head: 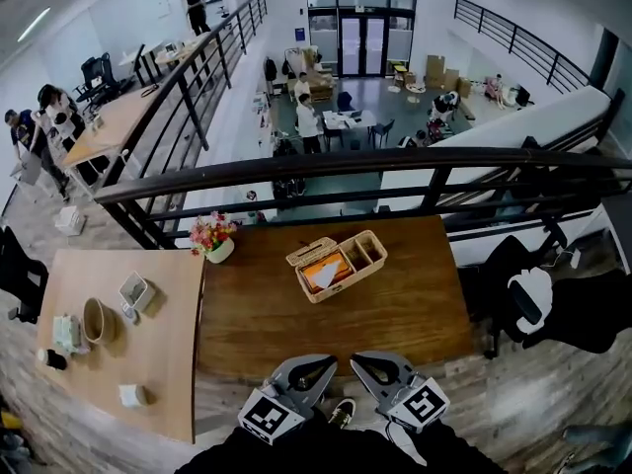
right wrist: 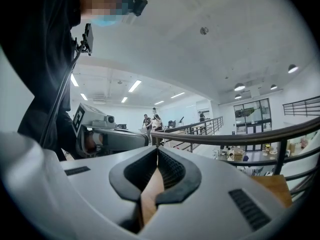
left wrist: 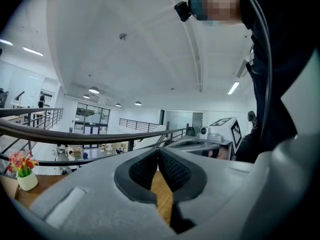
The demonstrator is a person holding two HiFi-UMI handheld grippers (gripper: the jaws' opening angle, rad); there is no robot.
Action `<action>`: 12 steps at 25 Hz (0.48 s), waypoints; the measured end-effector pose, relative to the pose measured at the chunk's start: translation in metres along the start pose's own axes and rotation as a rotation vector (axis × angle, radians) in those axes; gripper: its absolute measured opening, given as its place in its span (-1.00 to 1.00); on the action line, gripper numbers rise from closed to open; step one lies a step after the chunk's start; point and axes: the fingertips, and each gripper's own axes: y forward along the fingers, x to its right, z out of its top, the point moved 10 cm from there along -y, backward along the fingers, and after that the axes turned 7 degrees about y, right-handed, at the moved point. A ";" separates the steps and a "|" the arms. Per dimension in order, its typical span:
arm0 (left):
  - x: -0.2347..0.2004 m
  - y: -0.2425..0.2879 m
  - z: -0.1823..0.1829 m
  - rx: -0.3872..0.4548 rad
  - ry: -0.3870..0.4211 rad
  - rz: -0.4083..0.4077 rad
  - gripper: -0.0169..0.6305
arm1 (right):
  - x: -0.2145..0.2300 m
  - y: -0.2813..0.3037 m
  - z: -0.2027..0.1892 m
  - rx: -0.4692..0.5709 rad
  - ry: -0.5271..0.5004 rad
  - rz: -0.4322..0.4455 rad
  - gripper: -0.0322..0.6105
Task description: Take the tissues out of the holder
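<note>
The tissue holder (head: 337, 265) is a pale wooden box that sits askew near the middle of the dark wooden table (head: 415, 309), closer to the far edge by the railing (head: 326, 166). Its larger compartment shows a white tissue (head: 324, 274) next to something orange, and two small square compartments fill the right end. A slotted wooden piece lies along its upper left side.

Both grippers are at the near edge of the table, side by side and well apart from the holder. In its own view the left gripper (head: 326, 363) has its ribbed pads pressed together at the tips with nothing between them. The right gripper (head: 358, 361) is likewise closed tip to tip and empty.

A small pot of flowers (head: 215, 237) stands at the table's far left corner, beside a lighter table (head: 168, 363) bearing a cup (head: 94, 320).
</note>
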 end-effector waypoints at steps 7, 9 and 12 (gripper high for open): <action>-0.052 0.022 -0.012 0.008 -0.012 0.015 -0.92 | 0.041 0.041 0.001 -0.051 0.000 -0.007 -0.88; -0.071 0.028 -0.019 0.007 0.000 0.013 -0.92 | 0.054 0.055 0.000 -0.066 -0.005 -0.008 -0.88; -0.098 0.037 -0.027 0.011 -0.004 0.015 -0.92 | 0.073 0.078 -0.002 -0.086 -0.002 -0.018 -0.88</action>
